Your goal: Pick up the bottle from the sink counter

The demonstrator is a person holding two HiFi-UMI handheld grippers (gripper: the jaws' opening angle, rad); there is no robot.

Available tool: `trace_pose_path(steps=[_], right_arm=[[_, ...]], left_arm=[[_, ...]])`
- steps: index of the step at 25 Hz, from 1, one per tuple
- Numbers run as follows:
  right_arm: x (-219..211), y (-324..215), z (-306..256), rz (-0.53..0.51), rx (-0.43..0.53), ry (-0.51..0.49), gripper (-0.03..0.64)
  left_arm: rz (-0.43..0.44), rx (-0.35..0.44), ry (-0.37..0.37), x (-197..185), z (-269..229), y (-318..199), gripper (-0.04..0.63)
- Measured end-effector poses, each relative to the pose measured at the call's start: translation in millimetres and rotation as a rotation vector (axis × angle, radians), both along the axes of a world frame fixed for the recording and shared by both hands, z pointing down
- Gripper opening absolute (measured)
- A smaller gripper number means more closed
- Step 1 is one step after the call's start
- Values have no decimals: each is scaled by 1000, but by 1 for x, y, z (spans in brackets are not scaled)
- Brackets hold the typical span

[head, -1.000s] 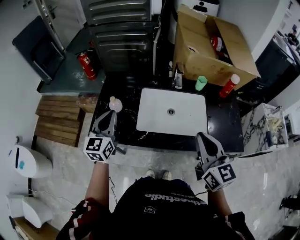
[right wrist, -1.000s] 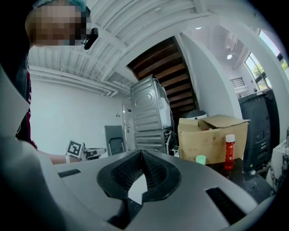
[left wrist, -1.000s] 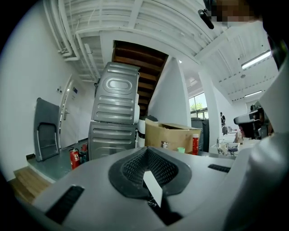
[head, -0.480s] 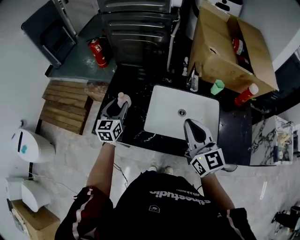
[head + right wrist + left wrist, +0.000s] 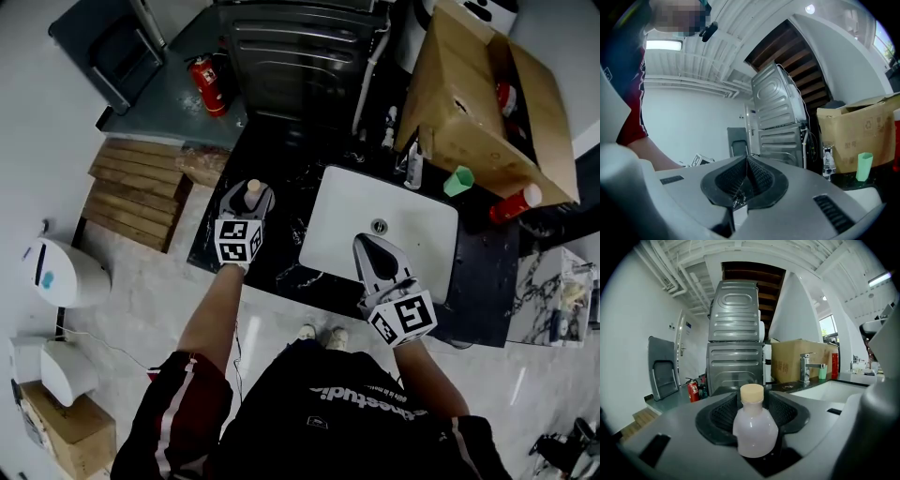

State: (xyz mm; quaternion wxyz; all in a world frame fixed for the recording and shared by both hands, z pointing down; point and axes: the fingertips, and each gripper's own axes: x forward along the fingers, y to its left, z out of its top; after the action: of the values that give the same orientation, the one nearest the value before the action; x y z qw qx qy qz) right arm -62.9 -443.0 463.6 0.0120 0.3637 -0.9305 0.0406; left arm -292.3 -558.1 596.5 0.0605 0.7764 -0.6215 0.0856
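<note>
A small milky-white bottle (image 5: 251,188) with a tan cap stands upright at the left end of the black sink counter (image 5: 281,159). My left gripper (image 5: 247,195) reaches it from the front, and its jaws are opening. In the left gripper view the bottle (image 5: 754,427) stands between the two wide-set pads (image 5: 723,416), which do not press on it. My right gripper (image 5: 371,246) hovers over the front part of the white sink (image 5: 342,211); in the right gripper view its pads (image 5: 761,176) meet with nothing between them.
A tap (image 5: 413,165), a green cup (image 5: 457,180) and a red bottle (image 5: 517,202) stand behind the sink, beside a big cardboard box (image 5: 478,103). A metal appliance (image 5: 300,47) rises behind the counter. A fire extinguisher (image 5: 208,84) and wooden boards (image 5: 131,202) lie left.
My left gripper has moved forward up to the bottle, and its jaws now stand on either side of it. The right gripper has shifted left and forward over the sink.
</note>
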Motion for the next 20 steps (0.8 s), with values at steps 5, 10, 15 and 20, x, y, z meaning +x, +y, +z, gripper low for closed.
trace_pose_path(steps=[5,10,15,20], right_arm=[[14,1,4,12,-19,16,38],[37,6,-1,45,-20,21,40],[64,15,-15,80,-15,15,40],[97,28,-37,120,-87,-80,40]], left_arm=[[-5,-7,7,-1,4,-5,150],[22,-15,-6,6,2,4,146],[74,44,-3,30,-35,30,144],[200,139,12,73,-107,76,145]])
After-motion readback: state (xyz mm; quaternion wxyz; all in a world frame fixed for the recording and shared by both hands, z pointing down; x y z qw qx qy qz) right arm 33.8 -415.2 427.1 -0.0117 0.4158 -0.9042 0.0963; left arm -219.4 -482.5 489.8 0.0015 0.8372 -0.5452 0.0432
